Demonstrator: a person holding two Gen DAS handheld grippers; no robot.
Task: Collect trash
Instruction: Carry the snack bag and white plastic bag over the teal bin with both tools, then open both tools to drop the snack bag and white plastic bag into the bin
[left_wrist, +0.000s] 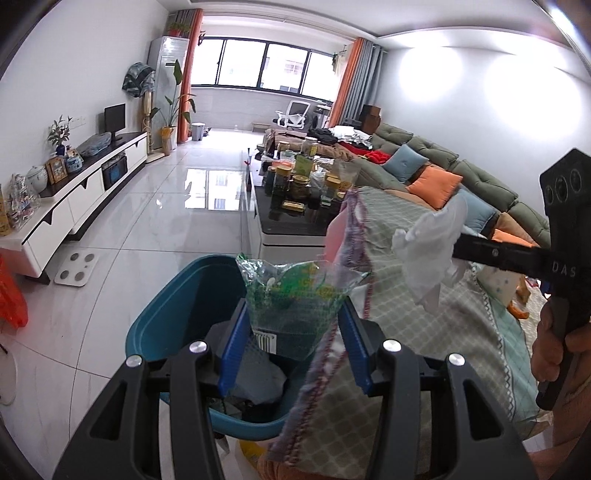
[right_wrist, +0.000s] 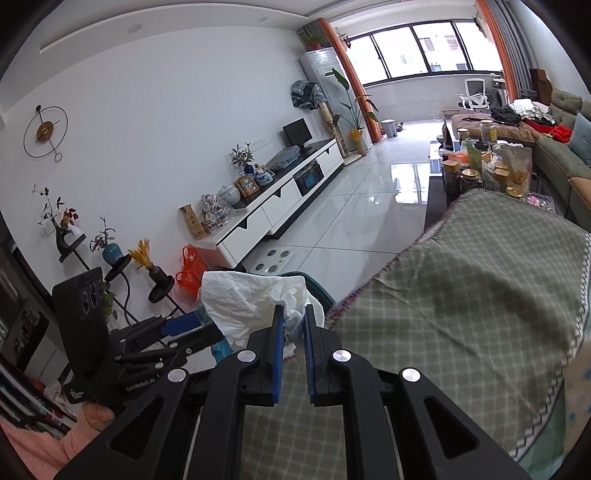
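Observation:
In the left wrist view my left gripper (left_wrist: 293, 317) holds a crumpled clear plastic wrapper with green print (left_wrist: 295, 291) between its blue pads, right above a teal trash bin (left_wrist: 166, 317) that has paper and dark trash inside. My right gripper (right_wrist: 294, 317) is shut on a crumpled white tissue (right_wrist: 247, 302). It also shows at the right of the left wrist view (left_wrist: 458, 251) with the tissue (left_wrist: 428, 251), over the green quilted cover. The bin rim (right_wrist: 314, 286) peeks out behind the tissue.
A green checked quilt (right_wrist: 461, 288) covers the seat beside the bin. A black coffee table (left_wrist: 291, 218) crowded with jars stands ahead, a green sofa (left_wrist: 461, 173) to the right, a white TV cabinet (left_wrist: 74, 199) to the left. A scale (left_wrist: 75, 267) and an orange bag (right_wrist: 190, 269) lie on the tiled floor.

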